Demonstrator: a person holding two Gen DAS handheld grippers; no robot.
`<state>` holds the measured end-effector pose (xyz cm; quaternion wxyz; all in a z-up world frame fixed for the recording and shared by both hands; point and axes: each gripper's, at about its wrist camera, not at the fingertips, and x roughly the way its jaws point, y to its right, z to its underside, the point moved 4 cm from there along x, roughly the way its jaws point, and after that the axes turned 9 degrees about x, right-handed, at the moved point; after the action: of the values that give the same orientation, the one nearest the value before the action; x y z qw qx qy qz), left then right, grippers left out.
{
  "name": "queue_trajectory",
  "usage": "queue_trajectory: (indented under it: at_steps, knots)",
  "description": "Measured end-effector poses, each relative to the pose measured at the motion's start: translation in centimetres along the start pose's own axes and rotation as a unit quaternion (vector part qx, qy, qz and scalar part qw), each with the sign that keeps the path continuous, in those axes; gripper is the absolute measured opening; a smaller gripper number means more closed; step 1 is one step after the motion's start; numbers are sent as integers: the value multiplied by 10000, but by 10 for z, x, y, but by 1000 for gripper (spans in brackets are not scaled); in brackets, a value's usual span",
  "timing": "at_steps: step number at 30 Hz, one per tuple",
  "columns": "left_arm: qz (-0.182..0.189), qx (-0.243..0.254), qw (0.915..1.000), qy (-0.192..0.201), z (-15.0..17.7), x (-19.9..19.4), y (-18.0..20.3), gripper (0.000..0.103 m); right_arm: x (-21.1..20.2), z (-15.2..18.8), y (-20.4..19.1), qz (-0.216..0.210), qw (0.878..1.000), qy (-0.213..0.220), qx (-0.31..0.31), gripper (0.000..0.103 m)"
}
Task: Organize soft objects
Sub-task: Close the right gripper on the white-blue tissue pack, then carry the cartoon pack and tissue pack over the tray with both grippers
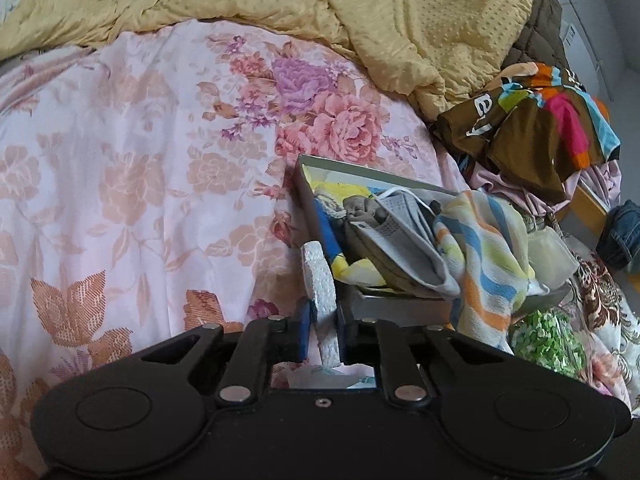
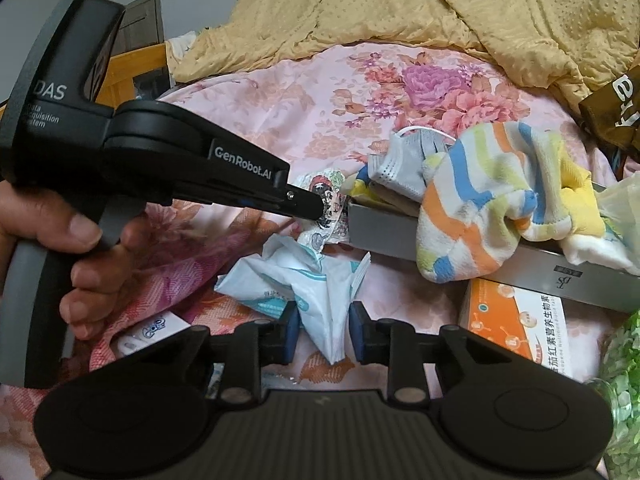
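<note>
bed: floral sheet (image 1: 140, 152) | on it: yellow quilt (image 1: 280, 0) (crumpled), grey box (image 2: 384, 236), orange carton (image 2: 516, 320)

Open floral bedspread (image 1: 132, 184) leftward, crammed grey box (image 1: 304, 200) (overflowing) blocking right

I'm looking across a bed under a pink flowered sheet (image 1: 140, 160), a yellow blanket (image 1: 360, 8) bunching behind it; a wooden frame (image 2: 132, 68) and what is possibly a dark door (image 2: 142, 16) are showing beyond.
</note>
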<state>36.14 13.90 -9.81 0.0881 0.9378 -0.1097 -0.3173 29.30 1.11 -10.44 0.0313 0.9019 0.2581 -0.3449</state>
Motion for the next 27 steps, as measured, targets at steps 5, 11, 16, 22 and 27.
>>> queue_trajectory:
  at_steps: [5,11,16,22,27]
  knots:
    - [-98,102,9999,14,1,-8,7,13,-10,-2,-3,12,9999,126,-97,28]
    - [-86,-99,9999,-68,3,-20,8,13,-19,-2,-6,138,9993,212,-266,26]
    - [-160,-43,9999,2,5,-32,15,13,-25,-2,-4,197,9991,248,-289,24]
    - [-296,32,9994,177,2,-55,26,13,-41,-5,-6,162,9986,379,-320,24]
    - [-322,30,9984,461,-5,-75,33,13,-56,-10,-6,153,9979,566,-262,24]
